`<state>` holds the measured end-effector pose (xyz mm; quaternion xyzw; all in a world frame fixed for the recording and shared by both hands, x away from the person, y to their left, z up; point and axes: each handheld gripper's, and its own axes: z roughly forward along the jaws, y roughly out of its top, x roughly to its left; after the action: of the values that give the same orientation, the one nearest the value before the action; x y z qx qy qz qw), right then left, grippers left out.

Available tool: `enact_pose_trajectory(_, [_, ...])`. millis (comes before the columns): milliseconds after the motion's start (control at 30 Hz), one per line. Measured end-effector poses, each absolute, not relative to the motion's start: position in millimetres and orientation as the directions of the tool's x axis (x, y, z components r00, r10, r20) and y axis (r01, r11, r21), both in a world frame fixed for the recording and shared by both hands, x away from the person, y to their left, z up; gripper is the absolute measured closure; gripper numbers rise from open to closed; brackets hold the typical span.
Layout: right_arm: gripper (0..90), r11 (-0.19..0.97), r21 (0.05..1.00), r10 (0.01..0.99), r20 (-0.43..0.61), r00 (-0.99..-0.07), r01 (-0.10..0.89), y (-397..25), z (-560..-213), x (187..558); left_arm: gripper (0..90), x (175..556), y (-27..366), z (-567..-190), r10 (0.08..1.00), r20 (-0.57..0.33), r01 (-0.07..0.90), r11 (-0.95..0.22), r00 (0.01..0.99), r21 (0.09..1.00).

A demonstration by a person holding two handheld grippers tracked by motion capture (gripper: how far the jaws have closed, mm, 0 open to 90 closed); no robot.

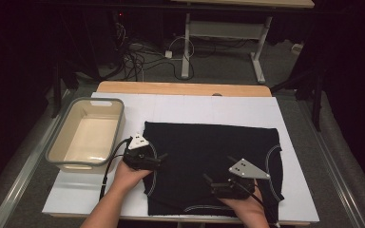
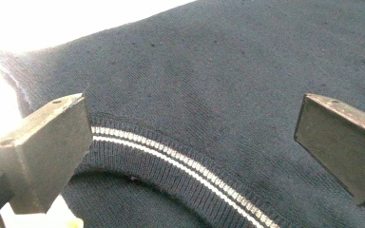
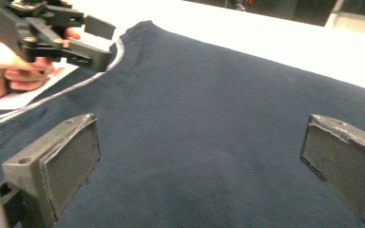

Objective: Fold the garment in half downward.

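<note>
**High view: both grippers over the near half of a flat dark garment**

High view shows you a navy knit top [image 1: 209, 161] spread flat on the white counter [image 1: 180, 109]. It lies with its long axis across the counter, left to right. The white-striped ribbed trims curve along its left, right and near edges, so the neck or arm openings seem to face you.

Your left gripper [image 1: 158, 158] sits at the left edge. In the left gripper view its fingers [image 2: 43, 152] stand wide apart and hold nothing, and the striped trim [image 2: 180, 164] runs just below and between them. That gripper is the nearer one to an edge it can pinch.

Your right gripper [image 1: 209, 181] hovers over the near middle of the cloth. Its fingers [image 3: 62, 161] are also spread wide with nothing in them, plain fabric ahead.

A beige tub [image 1: 88, 135] stands just left of the garment.
</note>
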<state>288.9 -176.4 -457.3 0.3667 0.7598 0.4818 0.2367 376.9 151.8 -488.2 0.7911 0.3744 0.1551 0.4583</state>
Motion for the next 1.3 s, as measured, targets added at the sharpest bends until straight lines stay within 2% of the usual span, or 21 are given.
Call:
enact_pose_trajectory(1167, [0.2, 0.381, 0.868, 0.631, 0.007, -0.776, 0.318, -50.6, -472.1, 279.6, 0.0, 380.3, 155.4, -488.3, 0.724, -0.144, 0.469, -0.271, 0.675, 0.841])
enact_pose_trajectory(1300, [4.7, 0.407, 0.855, 0.614, 0.004, -0.789, 0.322, -39.7, -475.0, 275.6, 0.0, 381.7, 156.9, -488.4, 0.722, -0.162, 0.479, -0.257, 0.672, 0.839])
